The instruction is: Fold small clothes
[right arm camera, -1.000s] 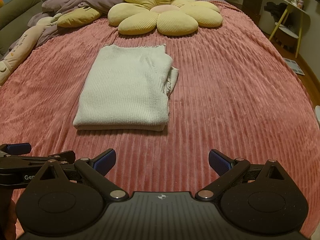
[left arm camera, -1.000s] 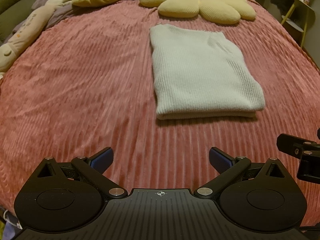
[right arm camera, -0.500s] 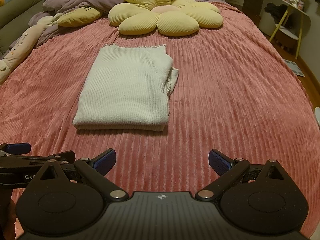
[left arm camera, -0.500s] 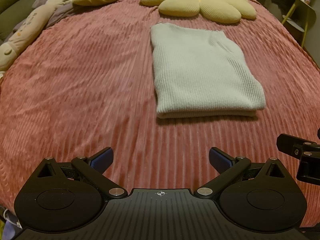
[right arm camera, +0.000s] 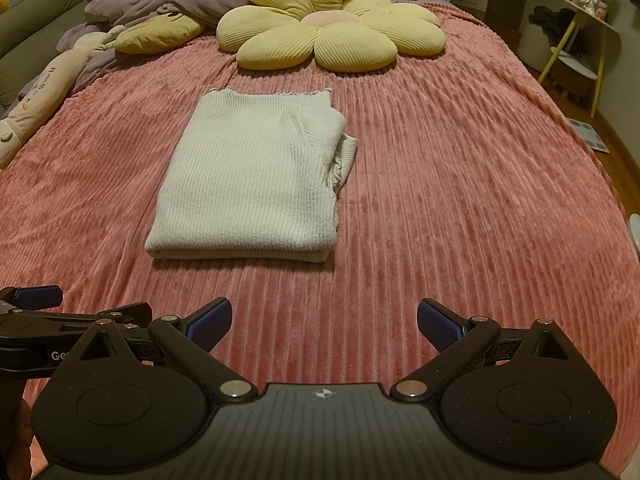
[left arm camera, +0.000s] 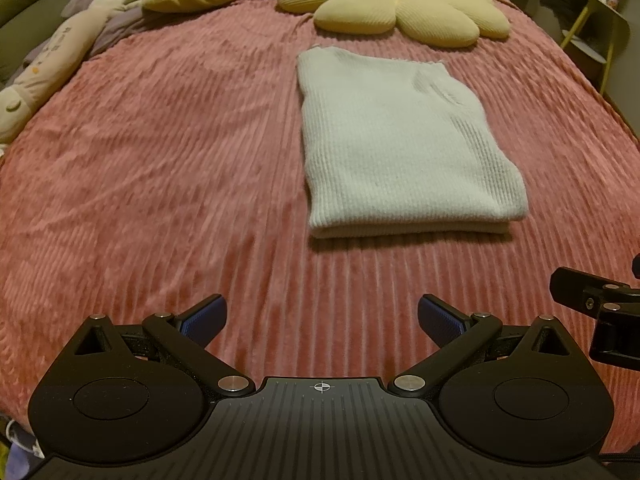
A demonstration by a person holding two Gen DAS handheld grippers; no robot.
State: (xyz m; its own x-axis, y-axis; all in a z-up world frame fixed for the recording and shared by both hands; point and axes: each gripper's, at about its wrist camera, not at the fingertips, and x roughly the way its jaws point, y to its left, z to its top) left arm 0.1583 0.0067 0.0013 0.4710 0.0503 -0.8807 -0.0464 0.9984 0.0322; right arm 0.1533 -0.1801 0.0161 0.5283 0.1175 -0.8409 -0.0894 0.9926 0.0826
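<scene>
A white ribbed knit garment (left arm camera: 404, 148) lies folded into a flat rectangle on the pink ribbed bedspread (left arm camera: 160, 160). It also shows in the right wrist view (right arm camera: 252, 176), with a sleeve edge sticking out at its right side. My left gripper (left arm camera: 320, 320) is open and empty, held back from the garment's near fold. My right gripper (right arm camera: 324, 320) is open and empty, to the right of the garment's near edge. Part of the left gripper (right arm camera: 36, 300) shows at the left of the right wrist view.
A yellow flower-shaped cushion (right arm camera: 320, 36) lies at the head of the bed. A yellow pillow (right arm camera: 160, 32), a purple duvet (right arm camera: 160, 0) and a long cream plush (right arm camera: 36, 92) lie at the back left. A yellow-legged side table (right arm camera: 588, 32) stands to the right of the bed.
Both views have shifted only slightly. The garment and both open grippers stand as before.
</scene>
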